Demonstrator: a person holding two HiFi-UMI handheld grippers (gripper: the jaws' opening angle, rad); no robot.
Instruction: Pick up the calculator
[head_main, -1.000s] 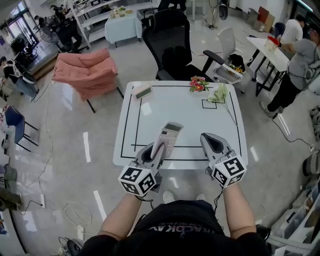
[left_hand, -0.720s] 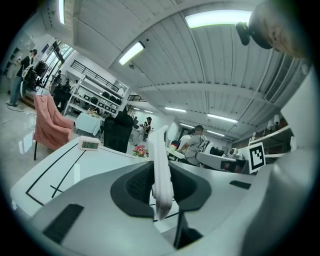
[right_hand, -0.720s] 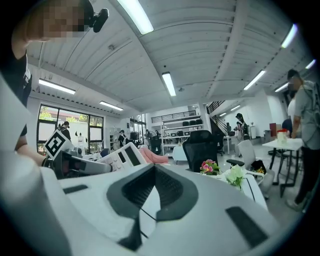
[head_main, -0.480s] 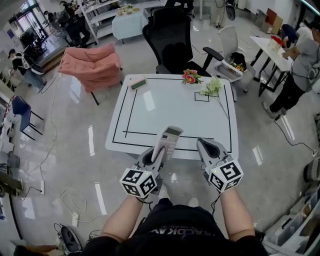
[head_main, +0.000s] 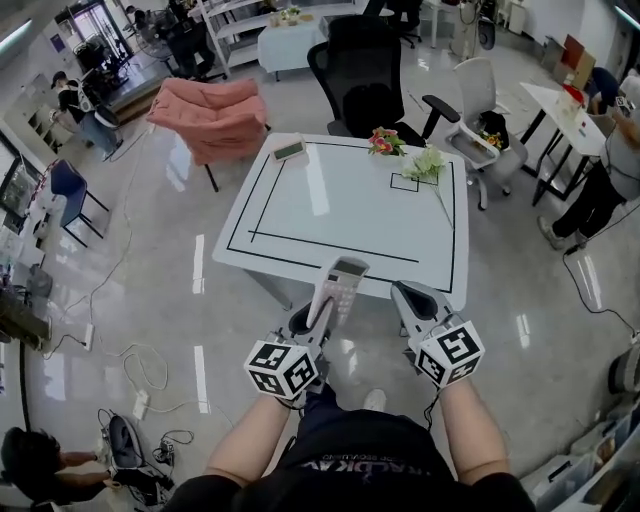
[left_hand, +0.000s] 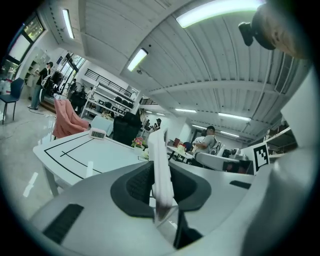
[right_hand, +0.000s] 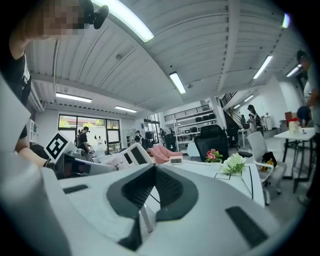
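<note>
Calculator (head_main: 339, 283) in left gripper (head_main: 316, 318), off the table (head_main: 300, 200).
Head view: calculator juts forward from the left jaws, seen against the table's near edge; right gripper (head_main: 404, 296) beside it, apart. Left gripper view: jaws narrowly apart, pads clamped on the calculator's thin, edge-on body. Right gripper view: jaws closed together, nothing between.

- I get bright, even light from ceiling tubes (left_hand: 141, 59); shadows are faint.
- Glare streaks the glossy floor (head_main: 200, 265) and the white table (head_main: 340, 220).
- Both gripper views bulge, with black corners.
- Close to the left lens, the calculator (left_hand: 161, 170) blurs; the head view is sharp.
</note>
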